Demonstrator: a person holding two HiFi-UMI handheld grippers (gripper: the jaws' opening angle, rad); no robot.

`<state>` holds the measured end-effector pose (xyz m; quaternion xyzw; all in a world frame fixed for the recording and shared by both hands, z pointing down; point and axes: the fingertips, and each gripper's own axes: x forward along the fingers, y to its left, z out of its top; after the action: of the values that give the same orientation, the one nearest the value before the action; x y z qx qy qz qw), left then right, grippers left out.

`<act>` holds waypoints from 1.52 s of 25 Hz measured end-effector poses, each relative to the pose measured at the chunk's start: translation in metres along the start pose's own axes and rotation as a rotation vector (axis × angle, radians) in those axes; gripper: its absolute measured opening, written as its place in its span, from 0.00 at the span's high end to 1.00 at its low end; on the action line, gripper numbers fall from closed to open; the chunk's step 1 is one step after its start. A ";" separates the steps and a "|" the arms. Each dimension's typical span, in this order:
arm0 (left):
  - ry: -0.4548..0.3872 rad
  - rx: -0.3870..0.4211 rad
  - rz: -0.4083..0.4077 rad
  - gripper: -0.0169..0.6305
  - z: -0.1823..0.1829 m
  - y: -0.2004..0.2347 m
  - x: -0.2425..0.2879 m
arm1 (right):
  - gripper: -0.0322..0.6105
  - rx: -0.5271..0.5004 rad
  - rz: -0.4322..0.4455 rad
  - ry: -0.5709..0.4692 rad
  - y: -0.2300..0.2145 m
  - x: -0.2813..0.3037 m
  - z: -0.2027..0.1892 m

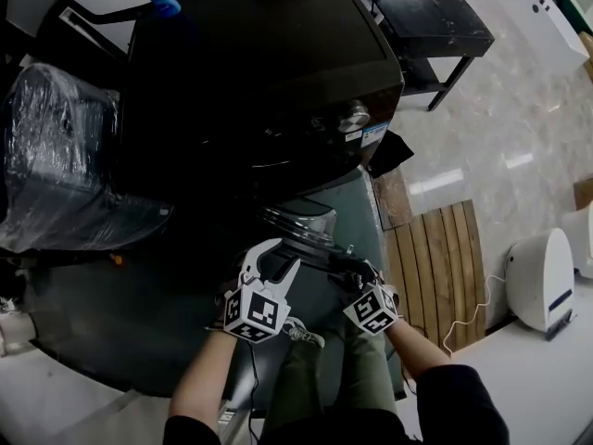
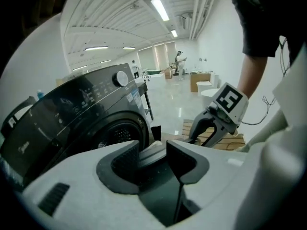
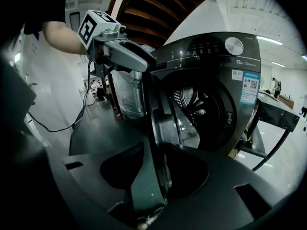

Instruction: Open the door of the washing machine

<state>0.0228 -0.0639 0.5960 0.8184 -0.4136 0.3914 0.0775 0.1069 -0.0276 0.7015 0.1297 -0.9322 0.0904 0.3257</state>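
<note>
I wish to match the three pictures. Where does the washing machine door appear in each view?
Head view: the door is at centre, swung open, seen from above.
Left gripper view: the door is low at centre, edge-on, between the jaws.
Right gripper view: the door runs down the centre, edge-on, between the jaws.
Shared landmark: the round knob.

ceiling lights [image 2: 159,8] are shining bright and the floor [image 1: 500,146] is glaring. the washing machine [image 1: 250,72] is looking very dark. picture edges are bending and going black.
</note>
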 end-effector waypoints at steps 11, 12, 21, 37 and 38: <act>-0.011 -0.230 0.108 0.72 -0.058 -0.011 -0.048 | 0.64 0.096 0.132 0.033 0.100 0.006 -0.006; -0.010 -0.246 0.120 0.74 -0.063 -0.011 -0.052 | 0.61 0.109 0.152 0.032 0.106 0.005 -0.005; -0.049 -0.412 0.204 0.75 -0.102 0.001 -0.086 | 0.59 0.105 0.222 -0.017 0.122 0.003 0.030; -0.137 -0.614 0.418 0.81 -0.202 0.067 -0.173 | 0.61 0.034 0.262 -0.122 0.151 0.066 0.140; -0.144 -0.623 0.438 0.82 -0.209 0.074 -0.180 | 0.61 0.027 0.273 -0.122 0.157 0.069 0.144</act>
<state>-0.2156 0.0934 0.5971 0.6736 -0.6818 0.1957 0.2076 -0.0769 0.0723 0.6206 0.0113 -0.9579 0.1382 0.2514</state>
